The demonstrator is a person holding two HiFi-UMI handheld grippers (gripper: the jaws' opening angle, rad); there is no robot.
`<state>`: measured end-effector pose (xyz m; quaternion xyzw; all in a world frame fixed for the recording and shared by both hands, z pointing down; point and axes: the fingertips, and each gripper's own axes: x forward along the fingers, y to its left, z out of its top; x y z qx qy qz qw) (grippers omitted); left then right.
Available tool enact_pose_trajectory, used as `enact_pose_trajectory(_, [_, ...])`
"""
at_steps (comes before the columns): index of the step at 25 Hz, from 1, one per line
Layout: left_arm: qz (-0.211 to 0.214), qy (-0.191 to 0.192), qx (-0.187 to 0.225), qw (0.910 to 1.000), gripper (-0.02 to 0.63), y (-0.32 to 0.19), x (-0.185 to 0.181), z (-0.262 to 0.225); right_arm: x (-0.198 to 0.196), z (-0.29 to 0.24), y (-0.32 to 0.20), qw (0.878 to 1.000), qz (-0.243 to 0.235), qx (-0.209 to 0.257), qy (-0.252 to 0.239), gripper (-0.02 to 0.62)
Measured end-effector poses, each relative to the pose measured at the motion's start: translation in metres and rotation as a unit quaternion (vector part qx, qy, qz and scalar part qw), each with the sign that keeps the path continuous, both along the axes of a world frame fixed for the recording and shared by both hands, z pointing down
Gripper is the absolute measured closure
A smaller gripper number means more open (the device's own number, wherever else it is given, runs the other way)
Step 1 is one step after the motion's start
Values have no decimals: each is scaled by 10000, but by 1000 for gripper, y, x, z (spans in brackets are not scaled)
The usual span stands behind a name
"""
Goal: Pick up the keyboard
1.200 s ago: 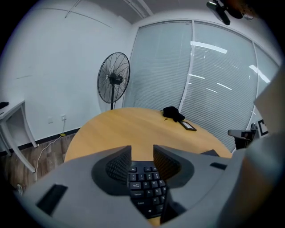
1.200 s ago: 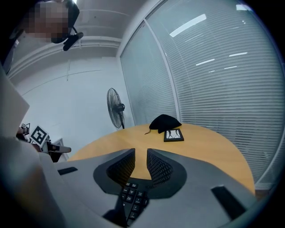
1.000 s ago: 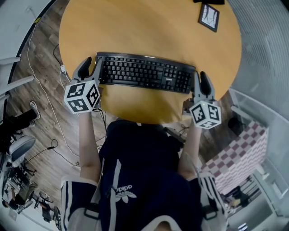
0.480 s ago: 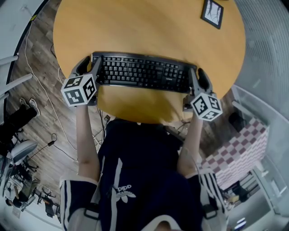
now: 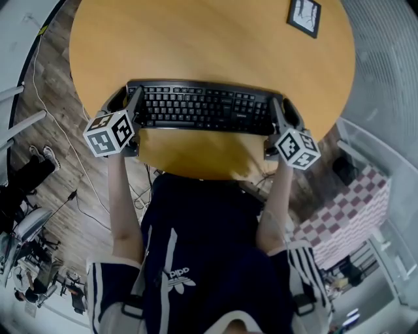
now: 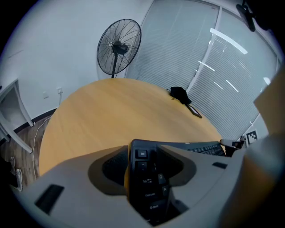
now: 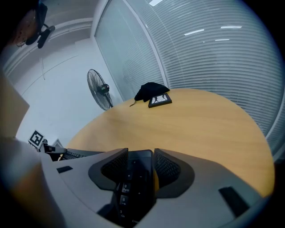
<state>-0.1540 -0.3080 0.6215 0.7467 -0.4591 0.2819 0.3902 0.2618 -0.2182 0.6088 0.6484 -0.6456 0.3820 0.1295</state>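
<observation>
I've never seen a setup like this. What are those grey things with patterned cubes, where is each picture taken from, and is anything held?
A person stands at a round wooden table with a left hand-held gripper and a right hand-held gripper, one in each hand. The cubes are part of them. One picture comes from a camera on the person's head, looking down. The other two come from cameras riding on the hand-held grippers, looking along their jaws. On the table lie a black keyboard and a small framed picture. Both pairs of jaws have just been opening and stand apart, each around one end of the keyboard, so nothing is held yet.
</observation>
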Motion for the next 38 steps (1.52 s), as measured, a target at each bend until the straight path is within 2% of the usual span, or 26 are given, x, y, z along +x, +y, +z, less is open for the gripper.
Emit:
enact_pose_trajectory(4, [42,169,-115,9998,428,1,1,2,3,20,7,9993,112,-226,-269,431])
enact_pose_trajectory(10, [66,625,-516,9967,428,0,2,4,-2,12,-1,9982,-101,-291,-512,431])
enact_pose_trajectory(13, [-2,785,-527,9955,428,0,2,5,-3,15,0,9963,-147,-412,-735,431])
enact_pose_trajectory(16, [-57,799,-405,9960,426,1,1,4,-1,17,1,9952,-147,-496,-825,431])
enact_pose_trajectory(26, [-48,564,21,9984,428,0,1,3,-3,13,-1,9973,-232,-353,-596,431])
enact_pose_trajectory(31, [25,599,206,9980,428,3,0,-14,-1,0,4,9985,-161,-79,-520,431])
enact_pose_trajectory(38, [174,725,683,9949,428,2,1,-44,-4,-30,2,9966,-447,509,-463,431])
